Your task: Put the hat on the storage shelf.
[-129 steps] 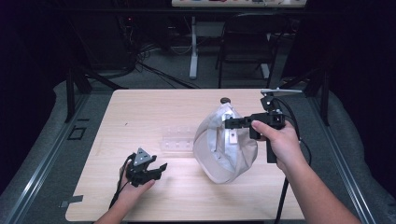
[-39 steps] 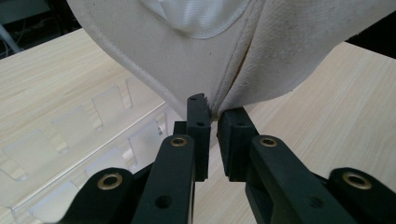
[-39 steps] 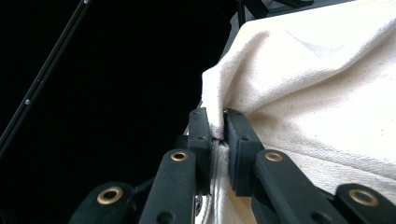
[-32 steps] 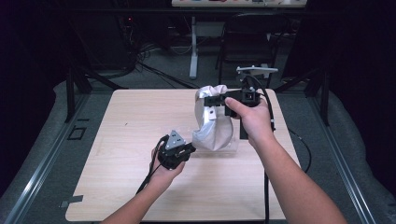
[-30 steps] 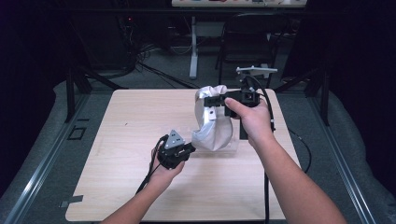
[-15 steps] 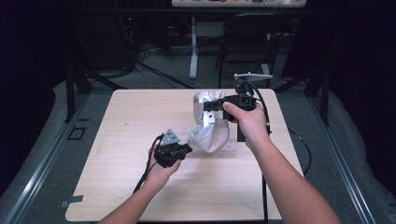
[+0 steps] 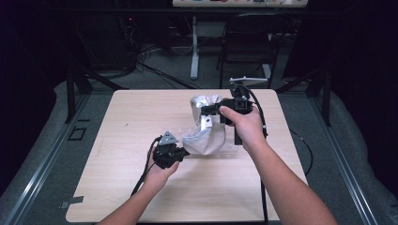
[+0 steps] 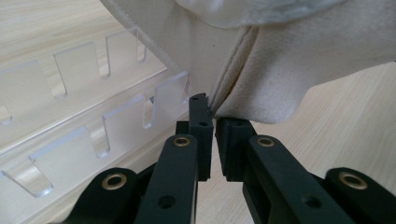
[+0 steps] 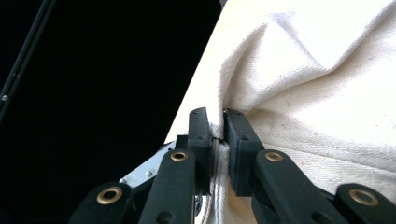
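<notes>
A cream cloth bag (image 7: 206, 126) hangs over the middle of the wooden table (image 7: 117, 117), held at two places. My right gripper (image 7: 206, 111) is raised at its top and shut on the bag's hem (image 9: 219, 135), with the cloth bunched between both jaws. My left gripper (image 7: 184, 151) sits low at the bag's bottom left, shut on a seam edge of the cloth bag (image 8: 261, 79). A clear acrylic rack (image 8: 93, 135) with cut slots lies on the table just under and behind the bag.
A black chair (image 7: 244, 42) and a white stand leg (image 7: 194, 51) are on the floor beyond the far edge. Cables trail from both grippers over the table's near side. Dark metal rails run along the left and right of the table.
Both grippers have carried the bag leftward and nearer. The right one has swung in over the table; the left one has risen from the near-left to the bag's lower edge and closed on it.
</notes>
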`<state>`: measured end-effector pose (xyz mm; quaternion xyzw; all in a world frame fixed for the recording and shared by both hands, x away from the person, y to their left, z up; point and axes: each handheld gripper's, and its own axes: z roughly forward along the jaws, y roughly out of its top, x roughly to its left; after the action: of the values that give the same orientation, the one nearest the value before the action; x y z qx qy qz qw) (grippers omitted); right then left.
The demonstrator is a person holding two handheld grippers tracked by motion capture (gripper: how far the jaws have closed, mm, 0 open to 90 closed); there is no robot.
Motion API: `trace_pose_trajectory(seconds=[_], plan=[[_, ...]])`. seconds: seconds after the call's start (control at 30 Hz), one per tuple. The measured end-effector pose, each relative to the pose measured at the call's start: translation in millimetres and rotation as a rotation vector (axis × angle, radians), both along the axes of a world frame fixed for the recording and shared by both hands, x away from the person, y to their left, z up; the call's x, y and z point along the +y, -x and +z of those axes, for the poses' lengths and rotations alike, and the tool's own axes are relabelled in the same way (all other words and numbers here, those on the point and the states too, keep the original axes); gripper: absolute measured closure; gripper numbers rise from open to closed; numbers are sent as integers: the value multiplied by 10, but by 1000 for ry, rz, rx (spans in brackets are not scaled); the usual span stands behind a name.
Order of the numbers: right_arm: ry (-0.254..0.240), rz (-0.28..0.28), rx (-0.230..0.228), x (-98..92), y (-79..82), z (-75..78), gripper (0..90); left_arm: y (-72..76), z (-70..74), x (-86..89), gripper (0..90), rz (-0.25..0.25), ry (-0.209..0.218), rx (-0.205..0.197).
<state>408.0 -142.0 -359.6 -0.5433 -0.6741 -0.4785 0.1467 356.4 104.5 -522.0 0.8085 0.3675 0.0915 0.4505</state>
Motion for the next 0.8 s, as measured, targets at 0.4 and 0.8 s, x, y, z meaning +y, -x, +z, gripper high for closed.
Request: trace_pose_trajectory(seconds=[0.4,0.8], plan=[[18,-8,28,-4,-47,-228,821,5,-171,-3,860,28,-9,48],[7,-26,28,-25,-69,-259,821,35,-179,-19,854,25,-23,6]])
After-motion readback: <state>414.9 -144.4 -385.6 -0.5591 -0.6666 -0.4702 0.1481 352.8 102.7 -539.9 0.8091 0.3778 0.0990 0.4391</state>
